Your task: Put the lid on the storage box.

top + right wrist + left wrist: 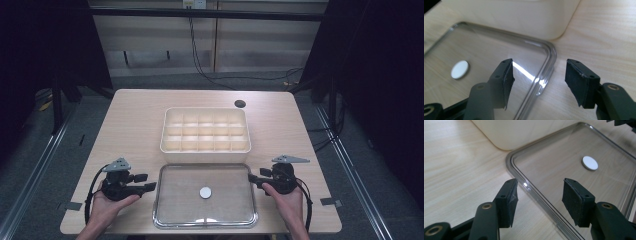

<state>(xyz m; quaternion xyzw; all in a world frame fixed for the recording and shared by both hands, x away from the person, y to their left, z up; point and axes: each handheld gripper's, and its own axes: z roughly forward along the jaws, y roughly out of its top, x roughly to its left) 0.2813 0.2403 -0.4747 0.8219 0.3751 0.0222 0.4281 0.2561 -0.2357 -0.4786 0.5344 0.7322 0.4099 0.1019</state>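
Nearest the person, a clear lid (205,196) lies flat at the table (135,115) front w/ a small white disc (205,192) at its center. Left gripper (145,182) sits at the lid's 9 o'clock, jaws spread wide either side of the lid's rim, gripping nothing. Right gripper (254,178) at 3 o'clock, same deal: jaws apart around the rim, nothing held. At 12 o'clock, right behind the lid, a cream divided box (205,130). Farther back, approx 1 o'clock, a dark round hole (240,104) in the tabletop.
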